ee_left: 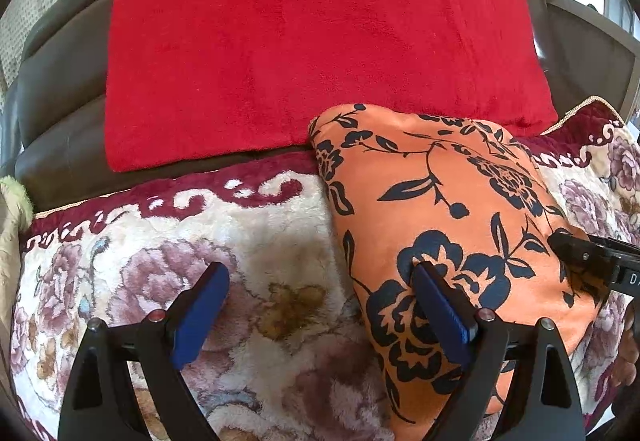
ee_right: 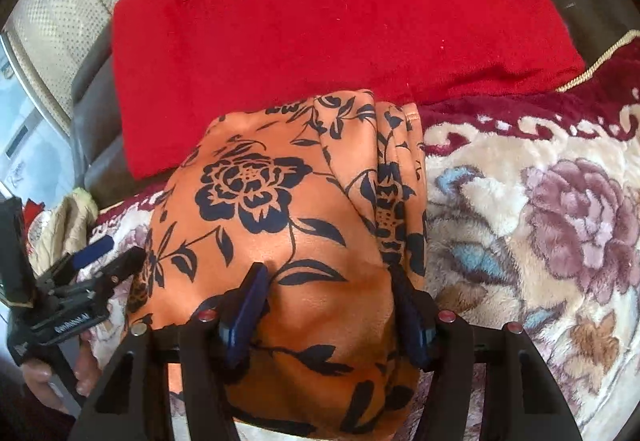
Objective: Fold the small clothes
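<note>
The orange floral garment (ee_right: 280,225) lies folded on the floral blanket (ee_right: 540,221), centre of the right wrist view, long axis running toward the red cloth (ee_right: 320,21) at top. The right gripper (ee_right: 328,305) straddles its near end, half open, pads not visibly pinching. The left gripper (ee_left: 320,317) gapes empty at its left edge. Lettering on either gripper is unreadable.

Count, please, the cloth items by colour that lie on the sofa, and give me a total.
Orange with black flowers: 1, the folded garment
Plain red: 1, the red cloth
Cream with purple flowers: 1, the floral blanket
Total: 3
</note>
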{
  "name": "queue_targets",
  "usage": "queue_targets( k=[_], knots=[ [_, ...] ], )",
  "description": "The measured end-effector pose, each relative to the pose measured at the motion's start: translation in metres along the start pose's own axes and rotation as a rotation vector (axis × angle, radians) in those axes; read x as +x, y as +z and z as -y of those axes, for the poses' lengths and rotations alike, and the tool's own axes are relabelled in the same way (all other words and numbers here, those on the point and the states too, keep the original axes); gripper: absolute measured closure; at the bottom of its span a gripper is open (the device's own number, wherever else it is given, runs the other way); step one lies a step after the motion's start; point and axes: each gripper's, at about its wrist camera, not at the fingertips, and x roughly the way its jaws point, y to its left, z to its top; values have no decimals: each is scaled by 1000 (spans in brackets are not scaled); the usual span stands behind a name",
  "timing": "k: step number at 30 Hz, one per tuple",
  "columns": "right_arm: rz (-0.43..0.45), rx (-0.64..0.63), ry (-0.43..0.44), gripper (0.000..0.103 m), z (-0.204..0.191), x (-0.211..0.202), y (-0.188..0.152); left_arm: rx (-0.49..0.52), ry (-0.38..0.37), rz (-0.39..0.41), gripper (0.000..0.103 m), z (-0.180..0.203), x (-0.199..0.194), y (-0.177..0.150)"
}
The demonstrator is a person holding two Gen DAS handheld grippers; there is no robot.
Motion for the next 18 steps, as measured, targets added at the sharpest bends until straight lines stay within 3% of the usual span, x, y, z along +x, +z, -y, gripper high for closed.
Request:
queue_targets(
  k=[18],
  knots=[
    [21,-28,-10,39,-5,-9,-1,-2,11,12,9,0,-3,2]
  ],
)
